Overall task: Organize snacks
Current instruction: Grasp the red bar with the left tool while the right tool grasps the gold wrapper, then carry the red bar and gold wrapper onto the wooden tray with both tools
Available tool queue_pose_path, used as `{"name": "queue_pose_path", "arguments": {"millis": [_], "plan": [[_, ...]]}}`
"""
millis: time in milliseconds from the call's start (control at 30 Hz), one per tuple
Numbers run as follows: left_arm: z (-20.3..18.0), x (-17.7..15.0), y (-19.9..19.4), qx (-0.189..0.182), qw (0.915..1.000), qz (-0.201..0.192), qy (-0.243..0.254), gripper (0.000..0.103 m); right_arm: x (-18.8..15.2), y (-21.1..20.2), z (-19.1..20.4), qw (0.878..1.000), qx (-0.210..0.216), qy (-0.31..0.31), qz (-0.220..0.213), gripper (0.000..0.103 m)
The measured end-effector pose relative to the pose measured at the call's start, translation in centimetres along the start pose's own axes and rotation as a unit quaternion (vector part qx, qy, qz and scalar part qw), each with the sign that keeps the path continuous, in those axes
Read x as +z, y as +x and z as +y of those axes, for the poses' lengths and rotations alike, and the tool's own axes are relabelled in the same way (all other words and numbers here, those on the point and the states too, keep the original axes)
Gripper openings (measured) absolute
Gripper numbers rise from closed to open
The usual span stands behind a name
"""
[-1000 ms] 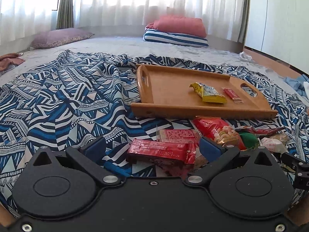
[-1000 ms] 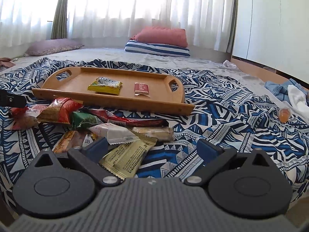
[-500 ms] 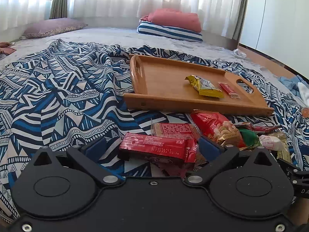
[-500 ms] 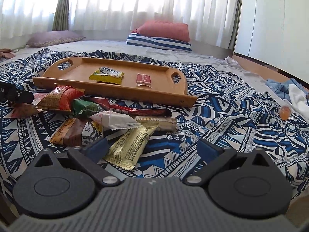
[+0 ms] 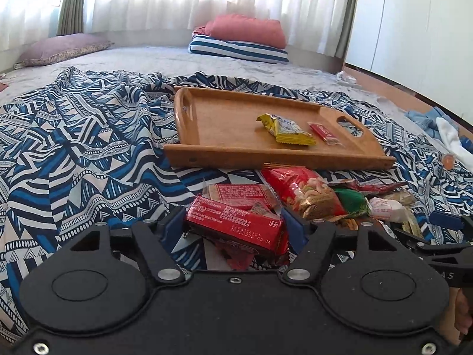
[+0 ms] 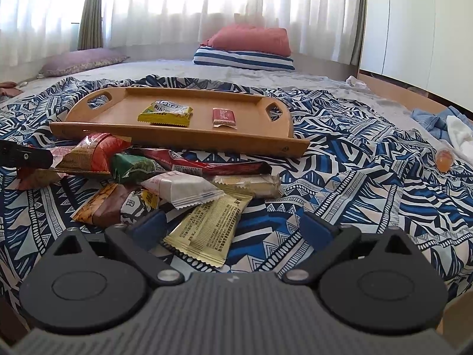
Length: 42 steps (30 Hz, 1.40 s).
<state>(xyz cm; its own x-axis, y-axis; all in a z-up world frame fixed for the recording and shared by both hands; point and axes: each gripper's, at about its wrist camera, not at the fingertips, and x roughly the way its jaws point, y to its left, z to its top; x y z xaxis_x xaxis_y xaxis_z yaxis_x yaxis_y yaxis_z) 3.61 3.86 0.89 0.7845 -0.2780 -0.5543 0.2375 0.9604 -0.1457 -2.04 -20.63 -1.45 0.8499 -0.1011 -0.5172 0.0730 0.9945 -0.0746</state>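
A wooden tray [image 5: 230, 124] lies on the patterned blanket and holds a yellow snack pack [image 5: 288, 128] and a small red pack [image 5: 323, 132]; the tray also shows in the right wrist view [image 6: 124, 112]. In front of it lies a pile of snacks. My left gripper [image 5: 235, 229] is shut on a red rectangular snack pack [image 5: 236, 224]. My right gripper [image 6: 232, 226] is open, its jaws on either side of a beige snack pack [image 6: 208, 224] on the blanket. A white pack [image 6: 180, 188] and a green pack [image 6: 133, 167] lie just beyond.
A blue-and-white patterned blanket [image 5: 74, 148] covers the bed. Pillows [image 5: 242, 38] lie at the far end. A small orange cup [image 6: 444, 157] and bunched blue and white cloth [image 6: 443, 124] lie at the right. A white wardrobe [image 6: 414, 23] stands on the right.
The left gripper's jaws have closed onto the red pack. The right gripper has moved forward over the beige pack and stayed open.
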Motion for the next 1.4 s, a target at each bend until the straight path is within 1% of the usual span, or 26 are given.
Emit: {"name": "queue_pose_path", "arguments": {"millis": [167,267,467,533,667,733,900,1400], "plan": [[-0.7,-0.4,-0.8,-0.005,1.0,0.001,0.008,0.067,0.0,-0.2,0.3,1.0,0.007,-0.006,-0.005,0.092],[-1.1,-0.5,-1.2,-0.012,0.9999,-0.001,0.01,0.067,0.0,-0.4,0.6,1.0,0.014,-0.013,-0.007,0.086],[-1.7,-0.3,-1.8,-0.018,0.9997,-0.005,0.014,0.067,0.1,-0.8,1.3,0.999,0.026,-0.024,-0.01,0.066],[-1.7,-0.2,-2.0,-0.02,0.9997,-0.006,0.013,0.067,0.1,-0.9,1.6,0.999,0.022,-0.029,-0.012,0.056],[-1.8,0.0,-2.3,-0.024,0.9996,-0.009,0.014,0.067,0.1,-1.1,1.7,0.999,0.014,-0.033,-0.014,0.048],[-1.9,0.0,-2.5,-0.025,0.9995,-0.01,0.015,0.067,0.1,-1.3,1.6,0.999,0.008,-0.033,-0.015,0.041],[-2.2,0.2,-2.7,-0.024,0.9995,-0.013,0.017,0.066,0.1,-1.7,1.2,0.999,0.007,-0.031,-0.014,0.039],[-3.2,1.4,-3.0,-0.029,0.9985,-0.025,0.04,0.066,0.9,-2.6,-0.1,1.0,-0.01,-0.01,-0.021,0.038]]}}
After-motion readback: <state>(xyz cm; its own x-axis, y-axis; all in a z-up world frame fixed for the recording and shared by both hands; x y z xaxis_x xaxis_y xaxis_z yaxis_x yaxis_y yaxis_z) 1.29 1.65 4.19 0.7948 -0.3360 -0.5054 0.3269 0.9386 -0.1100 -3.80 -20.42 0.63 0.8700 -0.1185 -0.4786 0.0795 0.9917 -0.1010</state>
